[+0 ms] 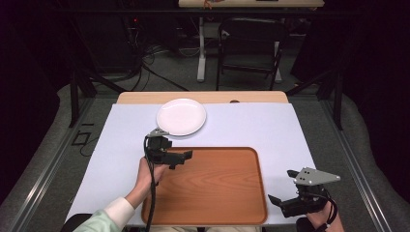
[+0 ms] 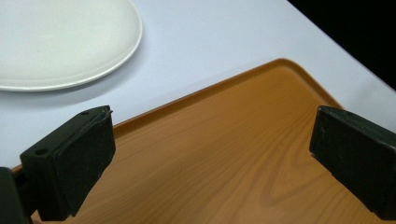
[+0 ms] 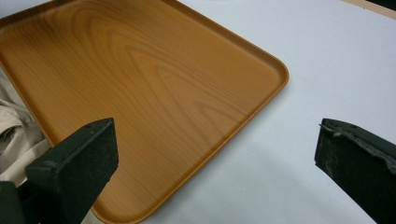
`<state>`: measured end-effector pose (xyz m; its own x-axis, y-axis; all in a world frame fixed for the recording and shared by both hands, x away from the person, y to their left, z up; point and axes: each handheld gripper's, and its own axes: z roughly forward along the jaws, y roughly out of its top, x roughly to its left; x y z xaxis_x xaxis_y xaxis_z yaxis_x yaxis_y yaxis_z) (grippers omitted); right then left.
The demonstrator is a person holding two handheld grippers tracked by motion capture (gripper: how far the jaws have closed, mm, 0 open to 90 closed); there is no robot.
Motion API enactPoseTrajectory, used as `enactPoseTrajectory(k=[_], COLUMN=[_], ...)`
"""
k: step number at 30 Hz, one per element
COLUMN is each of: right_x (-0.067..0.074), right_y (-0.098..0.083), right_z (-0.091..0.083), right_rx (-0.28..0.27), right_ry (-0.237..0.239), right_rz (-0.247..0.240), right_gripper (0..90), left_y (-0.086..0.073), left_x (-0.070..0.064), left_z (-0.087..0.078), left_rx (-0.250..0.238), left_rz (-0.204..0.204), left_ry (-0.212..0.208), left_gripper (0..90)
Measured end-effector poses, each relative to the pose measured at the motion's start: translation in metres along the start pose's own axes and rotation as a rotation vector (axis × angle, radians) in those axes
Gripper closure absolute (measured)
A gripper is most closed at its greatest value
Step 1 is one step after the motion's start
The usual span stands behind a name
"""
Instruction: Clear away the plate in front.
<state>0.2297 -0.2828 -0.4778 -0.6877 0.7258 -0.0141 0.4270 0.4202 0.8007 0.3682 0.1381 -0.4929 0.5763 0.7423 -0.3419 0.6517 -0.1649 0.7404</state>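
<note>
Tray [image 1: 212, 186] of orange-brown wood grain, rectangular with rounded corners and a low raised rim, lies bare at the near middle of the table [image 1: 251, 125], its near edge at the table's front. A person's left gripper [image 1: 181, 158] hovers over the tray's far-left corner, jaws spread with nothing between them; the right gripper [image 1: 283, 189] is held just off the tray's near-right corner above the white covering, jaws likewise spread and holding nothing. Beyond the tray's far-left corner sits a round white plate [image 1: 181, 116], bare, just apart from the rim. Farther back, a dark room shows a folding chair [image 1: 249, 46], cables on the floor and a second table's legs.
</note>
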Motion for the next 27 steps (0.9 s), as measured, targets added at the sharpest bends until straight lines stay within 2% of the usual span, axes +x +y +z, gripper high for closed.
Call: enactPoseTrajectory(k=[1,2,8,12,13,17,21,22,27], right_x=[0.0,0.0,0.0,0.0,0.0,0.0,0.0,0.0,0.0], right_y=[0.0,0.0,0.0,0.0,0.0,0.0,0.0,0.0,-0.001], right_z=[0.0,0.0,0.0,0.0,0.0,0.0,0.001,0.001,0.0], right_rx=[0.0,0.001,-0.002,-0.002,-0.002,0.0,0.002,0.002,0.004], right_ry=[0.0,0.001,0.003,0.005,0.005,0.003,0.005,0.005,0.008], right_rz=[0.0,-0.003,-0.002,-0.002,-0.002,-0.002,-0.002,-0.002,-0.001], right_gripper=[0.0,0.0,0.0,0.0,0.0,0.0,0.0,0.0,0.0], left_y=[0.0,0.002,0.007,0.007,0.007,0.008,0.009,0.009,0.008], left_x=[0.0,0.003,0.017,0.028,0.028,0.036,0.043,0.043,0.052], left_z=[0.0,0.005,0.02,0.033,0.033,0.047,0.054,0.054,0.066], left_rx=[0.0,-0.007,-0.034,-0.034,-0.034,-0.033,-0.063,-0.063,-0.086], left_rz=[0.0,-0.048,-0.209,-0.316,-0.316,-0.395,-0.474,-0.474,-0.592], left_ry=[0.0,-0.015,-0.046,-0.067,-0.067,-0.07,-0.065,-0.065,-0.053], left_gripper=[0.2,0.2,0.2,0.2,0.3,0.5,2.0,2.0,2.0])
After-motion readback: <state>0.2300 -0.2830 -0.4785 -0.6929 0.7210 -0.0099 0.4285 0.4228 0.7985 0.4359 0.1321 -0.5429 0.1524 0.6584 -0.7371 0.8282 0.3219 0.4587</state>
